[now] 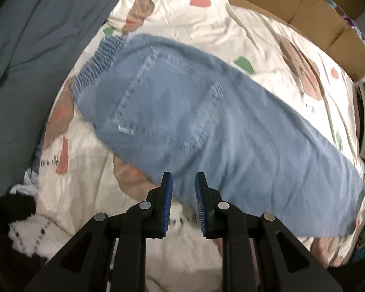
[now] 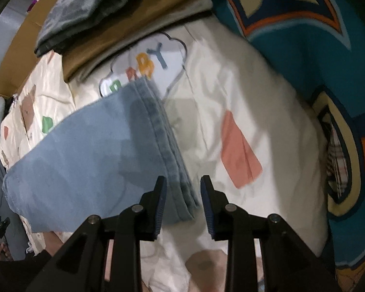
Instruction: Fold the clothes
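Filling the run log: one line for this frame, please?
jeans: folded lengthwise, flat on quilt | left tool: open, empty, above jeans | right tool: open, empty, over hem end | next: likely fold across

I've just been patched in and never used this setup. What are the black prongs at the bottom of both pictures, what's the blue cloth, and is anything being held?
Each picture comes from a camera mounted on a hand-held gripper, looking along its two fingers. A person carries one in each hand; there is no robot arm.

The left gripper looks down on light blue jeans folded lengthwise on a cream patterned bedspread; the elastic waistband and a back pocket show.

The right gripper looks at the other end, the leg hems, with a stack of folded clothes behind.

Neither gripper holds anything: both stand slightly apart above the cloth.
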`<act>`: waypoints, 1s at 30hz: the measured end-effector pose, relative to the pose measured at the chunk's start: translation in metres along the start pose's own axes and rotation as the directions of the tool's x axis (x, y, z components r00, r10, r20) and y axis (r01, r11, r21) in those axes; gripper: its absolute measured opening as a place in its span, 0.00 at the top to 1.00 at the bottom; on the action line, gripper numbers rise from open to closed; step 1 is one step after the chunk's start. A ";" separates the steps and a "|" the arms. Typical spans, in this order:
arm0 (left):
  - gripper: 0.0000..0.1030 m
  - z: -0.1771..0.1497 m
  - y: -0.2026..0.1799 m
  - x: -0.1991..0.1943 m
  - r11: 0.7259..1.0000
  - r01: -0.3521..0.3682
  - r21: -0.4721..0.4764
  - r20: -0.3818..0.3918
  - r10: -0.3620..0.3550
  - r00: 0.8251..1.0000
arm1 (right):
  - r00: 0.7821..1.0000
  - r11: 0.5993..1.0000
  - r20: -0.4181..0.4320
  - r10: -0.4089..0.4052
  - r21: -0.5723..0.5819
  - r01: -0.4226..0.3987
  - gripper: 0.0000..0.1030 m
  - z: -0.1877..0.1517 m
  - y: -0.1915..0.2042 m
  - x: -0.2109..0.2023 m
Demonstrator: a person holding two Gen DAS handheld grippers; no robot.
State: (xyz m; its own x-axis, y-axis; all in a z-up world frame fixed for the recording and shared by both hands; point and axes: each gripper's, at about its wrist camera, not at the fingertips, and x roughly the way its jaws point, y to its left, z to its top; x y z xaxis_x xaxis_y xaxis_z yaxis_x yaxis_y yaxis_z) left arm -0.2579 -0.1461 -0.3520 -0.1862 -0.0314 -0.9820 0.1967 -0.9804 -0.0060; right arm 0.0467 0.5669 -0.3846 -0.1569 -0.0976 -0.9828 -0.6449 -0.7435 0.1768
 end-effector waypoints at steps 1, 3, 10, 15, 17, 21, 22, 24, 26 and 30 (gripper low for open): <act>0.81 0.004 0.000 0.001 1.000 -0.008 -0.003 0.011 0.008 1.000 | 1.000 1.000 0.008 -0.005 -0.013 0.005 0.74 0.005 0.003 0.001; 0.81 0.014 0.006 0.007 1.000 -0.015 -0.019 0.026 0.015 1.000 | 1.000 1.000 0.017 -0.005 -0.024 0.005 0.73 0.011 0.009 0.005; 0.81 0.052 0.024 0.034 0.998 -0.030 -0.055 0.063 0.033 0.997 | 0.999 0.999 0.038 -0.007 -0.051 0.009 0.71 0.034 0.032 0.024; 0.81 0.078 0.033 0.058 0.997 -0.037 -0.073 0.074 0.042 0.996 | 0.998 0.996 0.048 -0.031 -0.087 0.035 0.70 0.053 0.047 0.039; 0.81 0.090 0.035 0.069 0.996 -0.041 -0.078 0.080 0.047 0.996 | 0.997 0.993 0.055 -0.047 -0.109 0.053 0.70 0.061 0.055 0.045; 0.81 0.114 0.037 0.087 0.995 -0.050 -0.085 0.103 0.059 0.993 | 0.996 0.986 0.056 -0.071 -0.145 0.078 0.69 0.075 0.068 0.058; 0.81 0.119 0.036 0.091 0.995 -0.055 -0.082 0.103 0.063 0.993 | 0.995 0.985 0.055 -0.077 -0.152 0.085 0.69 0.079 0.072 0.062; 0.81 0.129 0.035 0.100 0.995 -0.068 -0.072 0.097 0.075 0.992 | 0.994 0.982 0.054 -0.092 -0.162 0.099 0.69 0.085 0.076 0.068; 0.81 0.138 0.034 0.107 0.995 -0.079 -0.065 0.092 0.085 0.992 | 0.993 0.980 0.047 -0.106 -0.165 0.112 0.69 0.090 0.079 0.074; 0.81 0.151 0.036 0.115 0.994 -0.083 -0.074 0.081 0.089 0.993 | 0.992 0.976 0.034 -0.124 -0.174 0.128 0.69 0.096 0.081 0.084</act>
State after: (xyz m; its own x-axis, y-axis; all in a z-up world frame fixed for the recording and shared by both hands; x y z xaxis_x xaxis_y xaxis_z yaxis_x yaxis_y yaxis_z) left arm -0.4181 -0.2142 -0.4370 -0.2453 -0.1346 -0.9601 0.2822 -0.9573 0.0621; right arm -0.0907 0.5620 -0.4472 -0.1007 0.0178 -0.9948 -0.5196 -0.8536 0.0373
